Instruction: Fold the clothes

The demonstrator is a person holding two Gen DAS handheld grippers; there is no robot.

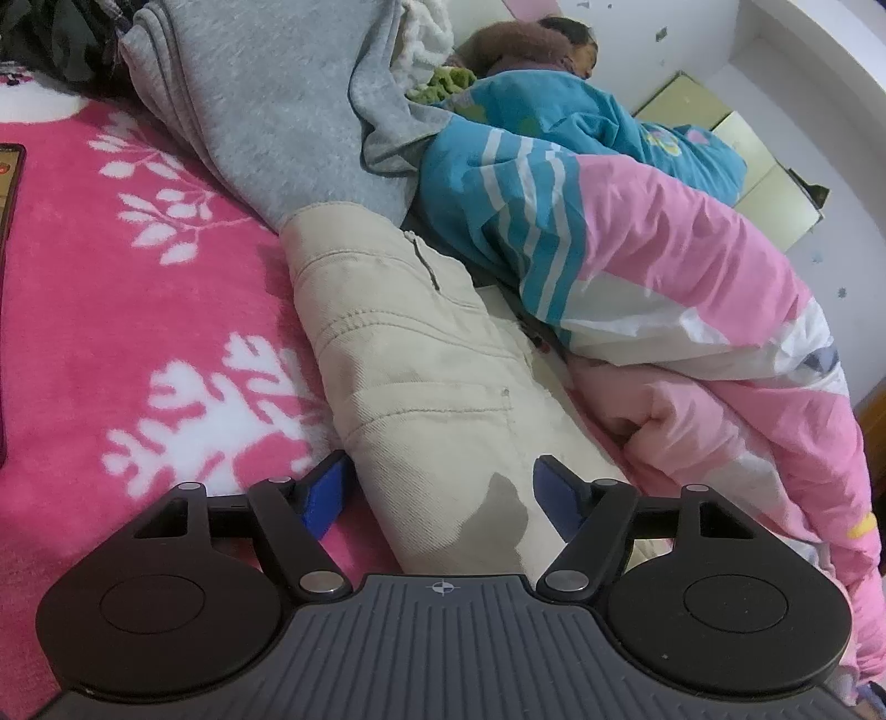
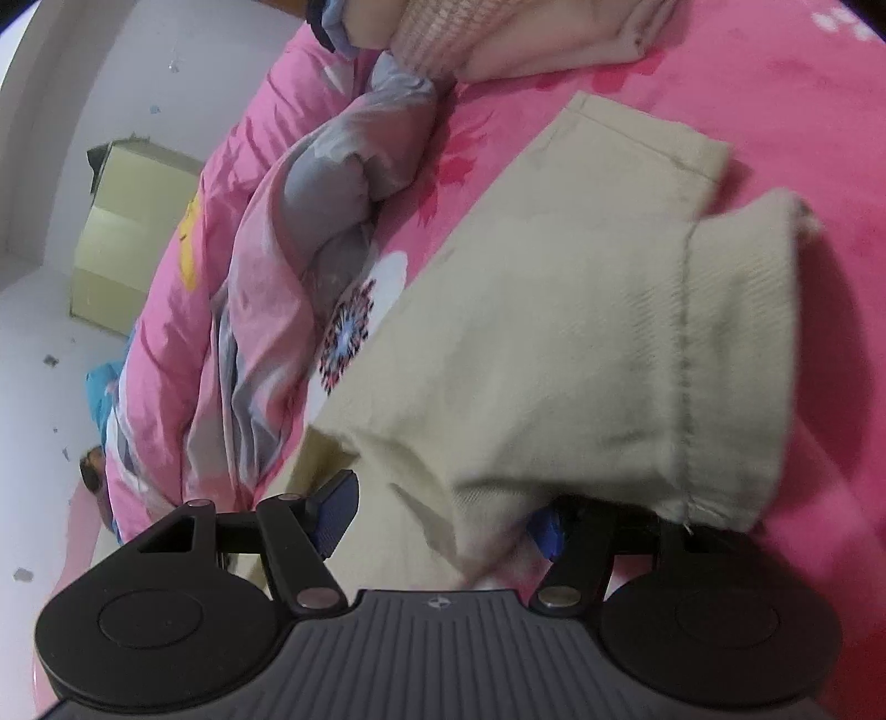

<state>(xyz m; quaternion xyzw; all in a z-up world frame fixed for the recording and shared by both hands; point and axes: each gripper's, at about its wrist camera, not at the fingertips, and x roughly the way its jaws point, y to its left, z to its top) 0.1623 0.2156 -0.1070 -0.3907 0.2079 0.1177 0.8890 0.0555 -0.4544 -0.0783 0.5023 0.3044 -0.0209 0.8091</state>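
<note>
Beige trousers (image 1: pixel 421 354) lie lengthwise on the pink blanket (image 1: pixel 138 332); a pocket seam and a dark patch show near my left gripper (image 1: pixel 440 498). That gripper is open, its blue pads (image 1: pixel 326 498) standing on either side of the trousers' near end. In the right wrist view the trouser legs (image 2: pixel 554 310) stretch away, with one hem curled back over the other leg. My right gripper (image 2: pixel 443 515) is also open; beige cloth drapes between its fingers and covers most of the right pad (image 2: pixel 545 529). Whether the cloth rests on that pad is unclear.
A grey sweatshirt (image 1: pixel 260 111) lies beyond the trousers. A person (image 1: pixel 565 44) sleeps under a blue and pink quilt (image 1: pixel 664 232) on the right. A phone (image 1: pixel 8 194) is at the blanket's left edge. Yellow boxes (image 2: pixel 127 232) stand by the wall. More clothes (image 2: pixel 526 33) lie at the far end.
</note>
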